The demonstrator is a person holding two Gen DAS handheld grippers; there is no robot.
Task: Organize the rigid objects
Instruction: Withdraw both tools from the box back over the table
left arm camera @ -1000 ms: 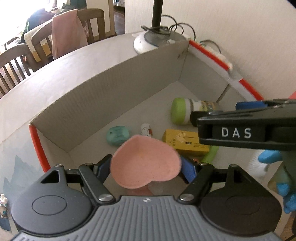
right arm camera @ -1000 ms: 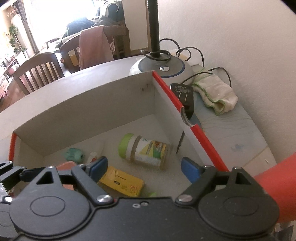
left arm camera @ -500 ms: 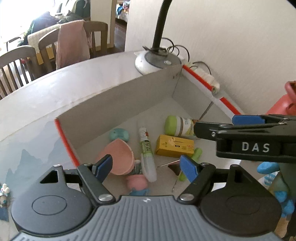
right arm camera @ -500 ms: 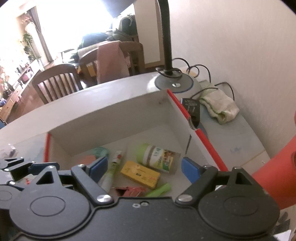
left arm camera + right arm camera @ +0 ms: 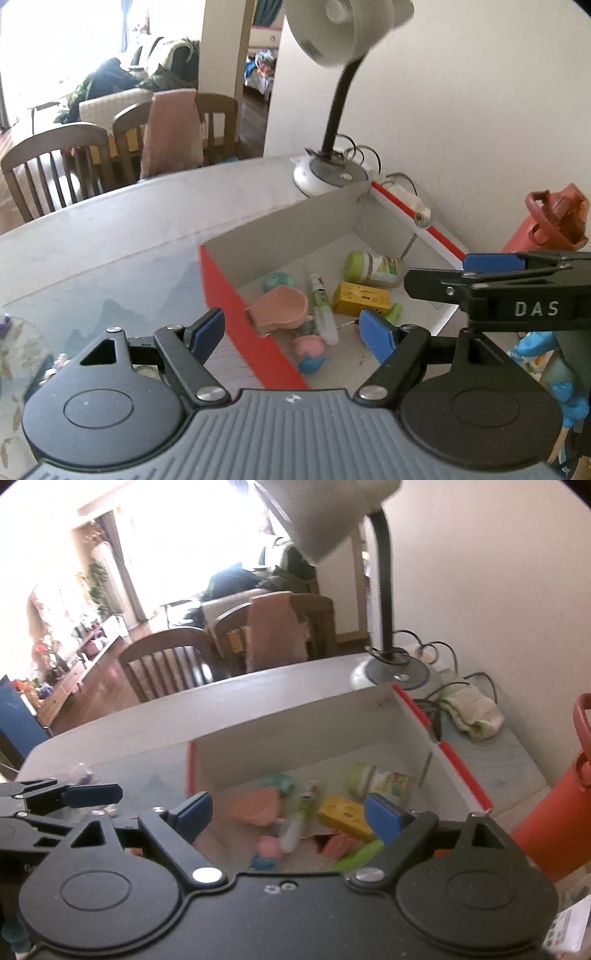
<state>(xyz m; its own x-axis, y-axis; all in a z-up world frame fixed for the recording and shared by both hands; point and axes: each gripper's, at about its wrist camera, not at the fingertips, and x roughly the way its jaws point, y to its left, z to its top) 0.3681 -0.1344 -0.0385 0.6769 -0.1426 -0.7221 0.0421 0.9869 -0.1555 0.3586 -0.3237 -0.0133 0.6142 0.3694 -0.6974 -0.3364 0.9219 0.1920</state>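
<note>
A cardboard box with red edges stands on the table. Inside it lie a pink heart-shaped bowl, a green-lidded jar, a yellow carton, a white tube, a teal piece and a pink-and-blue toy. My left gripper hangs open above the box's near left corner, nothing between its fingers. My right gripper is over the box too, its jaws opening and empty. The bowl and carton show below it.
A desk lamp leans over the box from its base at the far corner. A red bottle stands to the right by the wall. A folded cloth and cables lie behind the box. Chairs stand past the table.
The pink bowl, between my left fingers a second ago, now lies in the box. Both grippers have risen and drawn back, so the box looks smaller and the lamp head has come into view.
</note>
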